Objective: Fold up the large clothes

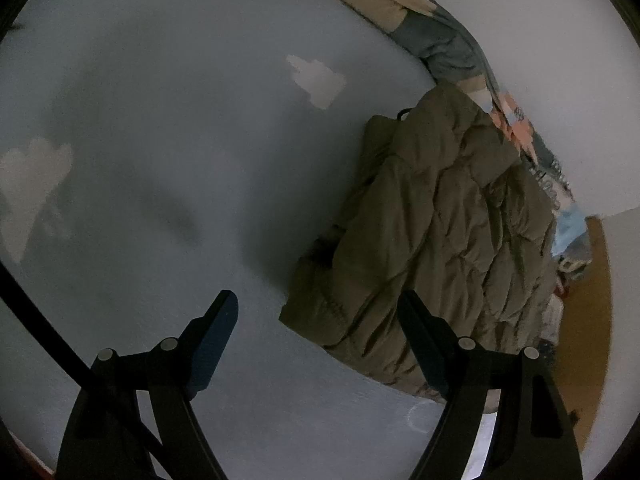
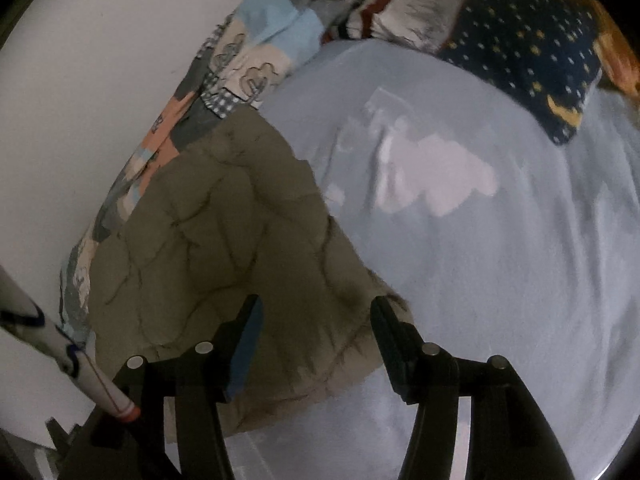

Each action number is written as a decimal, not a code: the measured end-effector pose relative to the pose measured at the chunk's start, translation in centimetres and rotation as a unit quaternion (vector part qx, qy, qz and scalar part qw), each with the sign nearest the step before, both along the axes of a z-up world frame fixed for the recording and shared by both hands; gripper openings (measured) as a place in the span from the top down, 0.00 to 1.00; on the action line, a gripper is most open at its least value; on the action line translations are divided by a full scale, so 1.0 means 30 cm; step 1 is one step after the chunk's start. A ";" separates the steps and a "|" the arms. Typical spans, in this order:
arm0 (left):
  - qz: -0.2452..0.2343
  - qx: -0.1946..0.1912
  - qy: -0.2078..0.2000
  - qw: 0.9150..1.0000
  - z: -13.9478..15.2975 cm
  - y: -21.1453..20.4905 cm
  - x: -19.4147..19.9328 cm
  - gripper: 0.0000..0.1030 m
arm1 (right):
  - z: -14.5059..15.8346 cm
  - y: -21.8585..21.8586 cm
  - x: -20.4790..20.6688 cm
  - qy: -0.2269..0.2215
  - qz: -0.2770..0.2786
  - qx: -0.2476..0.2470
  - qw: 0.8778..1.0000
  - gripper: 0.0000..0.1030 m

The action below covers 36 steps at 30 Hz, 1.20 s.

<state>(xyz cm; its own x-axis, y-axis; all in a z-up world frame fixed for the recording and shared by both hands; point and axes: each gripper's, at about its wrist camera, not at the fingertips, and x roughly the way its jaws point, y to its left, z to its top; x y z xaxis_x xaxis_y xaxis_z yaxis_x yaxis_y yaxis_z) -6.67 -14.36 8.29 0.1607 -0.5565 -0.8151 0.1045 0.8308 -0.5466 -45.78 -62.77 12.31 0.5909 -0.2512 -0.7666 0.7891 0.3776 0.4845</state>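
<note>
An olive-green quilted jacket (image 1: 436, 232) lies bunched and folded on a pale blue bed sheet (image 1: 180, 140) with white cloud prints. In the left wrist view it sits to the right, against the wall side. My left gripper (image 1: 316, 304) is open and empty, above the sheet, its right finger over the jacket's near edge. In the right wrist view the jacket (image 2: 212, 248) fills the left and centre. My right gripper (image 2: 316, 308) is open and empty, hovering over the jacket's near corner.
A patchwork quilt (image 2: 240, 60) runs along the white wall (image 2: 100, 60) behind the jacket. A dark blue pillow with yellow stars (image 2: 528, 60) lies at the far end of the bed. A striped cloth (image 2: 400, 4) lies beside it. A white tube (image 2: 60, 344) crosses the lower left.
</note>
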 end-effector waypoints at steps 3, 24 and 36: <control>0.003 -0.026 0.023 0.999 -0.027 0.002 0.003 0.21 | -0.023 -0.013 -0.026 -0.006 -0.011 0.020 1.000 0.40; 0.042 -0.105 0.057 0.992 -0.132 -0.078 -0.015 0.20 | -0.211 -0.080 -0.138 -0.132 -0.066 0.162 0.976 0.31; 0.033 -0.066 0.009 0.997 -0.105 -0.189 -0.009 0.22 | -0.301 -0.080 -0.051 -0.151 -0.072 0.164 0.972 0.27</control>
<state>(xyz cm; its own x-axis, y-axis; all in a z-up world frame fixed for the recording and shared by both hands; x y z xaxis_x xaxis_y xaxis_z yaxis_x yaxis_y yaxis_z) -6.95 -20.03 5.12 0.1861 -0.6478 -0.7387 0.0417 0.7564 -0.6528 -47.30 -65.16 3.29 0.7779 -0.1188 -0.6170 0.6259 0.0601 0.7776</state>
